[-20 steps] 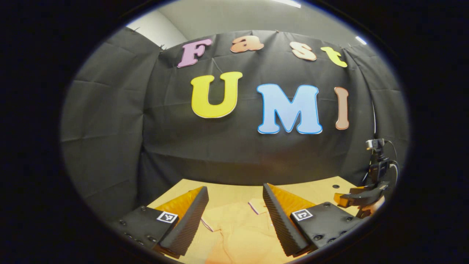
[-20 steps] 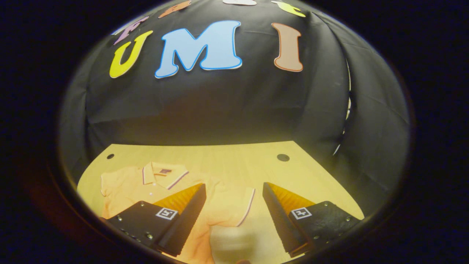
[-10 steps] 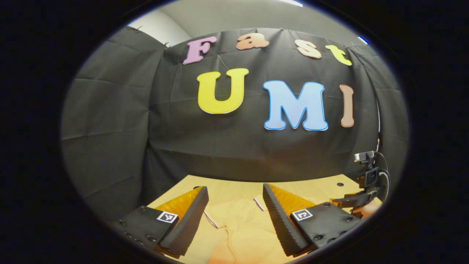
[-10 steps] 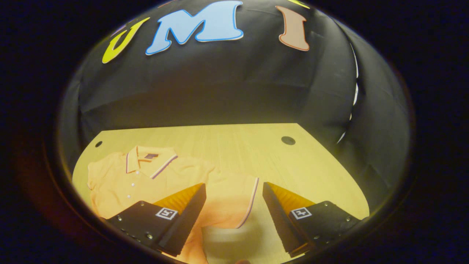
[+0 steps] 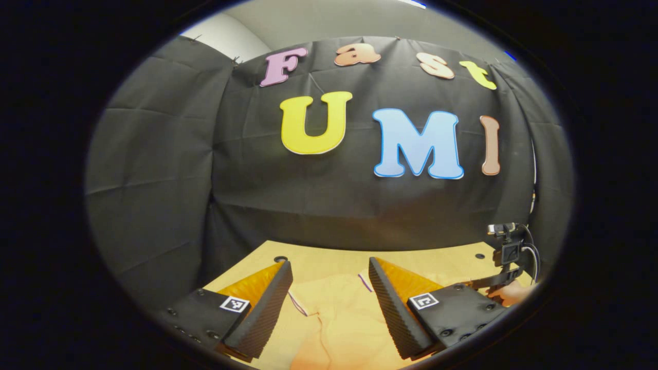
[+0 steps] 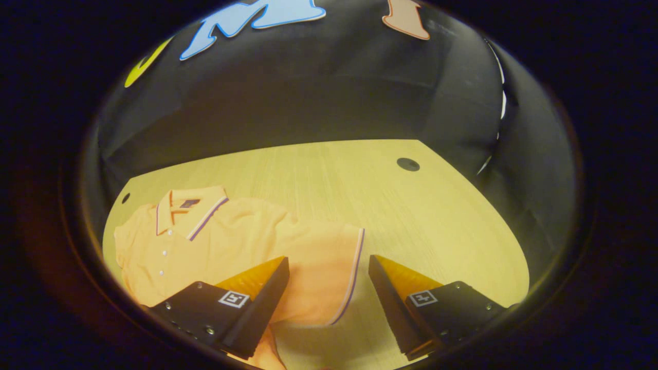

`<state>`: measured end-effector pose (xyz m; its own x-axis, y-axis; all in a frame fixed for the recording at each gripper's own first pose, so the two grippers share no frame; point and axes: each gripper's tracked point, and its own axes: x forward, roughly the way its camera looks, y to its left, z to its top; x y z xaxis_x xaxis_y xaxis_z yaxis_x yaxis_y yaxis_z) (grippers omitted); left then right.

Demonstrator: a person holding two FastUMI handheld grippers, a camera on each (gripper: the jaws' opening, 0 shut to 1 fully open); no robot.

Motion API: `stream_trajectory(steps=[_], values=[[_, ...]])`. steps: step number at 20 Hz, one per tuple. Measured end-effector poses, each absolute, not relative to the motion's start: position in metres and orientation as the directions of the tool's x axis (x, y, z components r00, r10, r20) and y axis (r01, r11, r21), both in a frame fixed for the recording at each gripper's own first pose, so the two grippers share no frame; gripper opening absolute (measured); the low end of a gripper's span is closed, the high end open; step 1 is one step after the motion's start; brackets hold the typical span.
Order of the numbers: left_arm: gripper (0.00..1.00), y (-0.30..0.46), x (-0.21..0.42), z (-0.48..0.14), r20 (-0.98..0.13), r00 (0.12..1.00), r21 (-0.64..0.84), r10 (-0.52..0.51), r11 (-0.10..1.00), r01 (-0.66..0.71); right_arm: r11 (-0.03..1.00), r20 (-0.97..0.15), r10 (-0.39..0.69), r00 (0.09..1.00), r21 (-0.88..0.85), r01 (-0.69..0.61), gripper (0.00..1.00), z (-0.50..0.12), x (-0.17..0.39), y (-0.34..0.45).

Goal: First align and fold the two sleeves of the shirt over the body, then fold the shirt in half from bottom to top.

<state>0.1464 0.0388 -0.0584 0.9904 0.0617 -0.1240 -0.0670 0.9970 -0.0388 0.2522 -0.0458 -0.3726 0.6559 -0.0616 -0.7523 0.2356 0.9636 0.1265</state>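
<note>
Orange polo shirt [image 6: 226, 241] lies flat on the light wooden desk [image 6: 411, 216], collar [image 6: 187, 208] toward 10 o'clock in the right gripper view, buttons down the placket.

One short sleeve [image 6: 329, 272], trimmed with a striped cuff, spreads out toward 5 o'clock from the collar.

Right tool [image 6: 329, 288]: jaws released, wide apart, nothing between them pressed. The sleeve cuff lies in the gap between its fingers, below them; whether they touch the cloth I cannot tell.

Left tool [image 5: 329, 295]: jaws likewise released, poised over the shirt [image 5: 334, 318], with a striped cuff edge [image 5: 297, 304] near the 9 o'clock finger.

In the left gripper view, at 3 o'clock, the other tool [image 5: 506, 270] and the hand [image 5: 509, 294] holding it sit low over the desk [image 5: 318, 259].

A dark round hole [image 6: 407, 164] marks the desk at 1 o'clock.
</note>
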Motion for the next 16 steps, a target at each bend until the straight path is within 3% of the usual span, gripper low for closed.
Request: stream_trajectory(steps=[6,7,10,12,14,15,16], values=[[0.97,0.041,0.150,-0.074,-0.156,0.986,-0.053,0.060,0.996,-0.069,0.963,-0.779,-0.053,0.625,0.124,0.237,0.98,-0.392,0.255,-0.047],[0.97,0.040,0.151,-0.074,-0.156,0.986,-0.053,0.060,0.996,-0.069,0.962,-0.787,-0.046,0.616,0.130,0.238,0.93,-0.395,0.253,-0.047],[0.97,0.040,0.155,-0.076,-0.159,0.985,-0.049,0.065,0.996,-0.074,0.958,-0.789,-0.028,0.614,0.154,0.242,0.93,-0.396,0.254,-0.045],[0.97,0.042,0.155,-0.076,-0.160,0.985,-0.047,0.068,0.996,-0.077,0.957,-0.790,-0.026,0.613,0.158,0.245,0.76,-0.397,0.255,-0.044],[0.97,0.042,0.156,-0.075,-0.158,0.985,-0.044,0.071,0.996,-0.079,0.952,-0.794,-0.027,0.607,0.164,0.257,0.75,-0.397,0.254,-0.044],[0.97,0.041,0.156,-0.076,-0.158,0.985,-0.043,0.072,0.996,-0.080,0.951,-0.794,-0.027,0.608,0.167,0.261,0.52,-0.396,0.255,-0.044],[0.97,0.040,0.156,-0.075,-0.156,0.985,-0.044,0.070,0.996,-0.078,0.950,-0.792,-0.024,0.610,0.171,0.259,0.51,-0.397,0.255,-0.044]])
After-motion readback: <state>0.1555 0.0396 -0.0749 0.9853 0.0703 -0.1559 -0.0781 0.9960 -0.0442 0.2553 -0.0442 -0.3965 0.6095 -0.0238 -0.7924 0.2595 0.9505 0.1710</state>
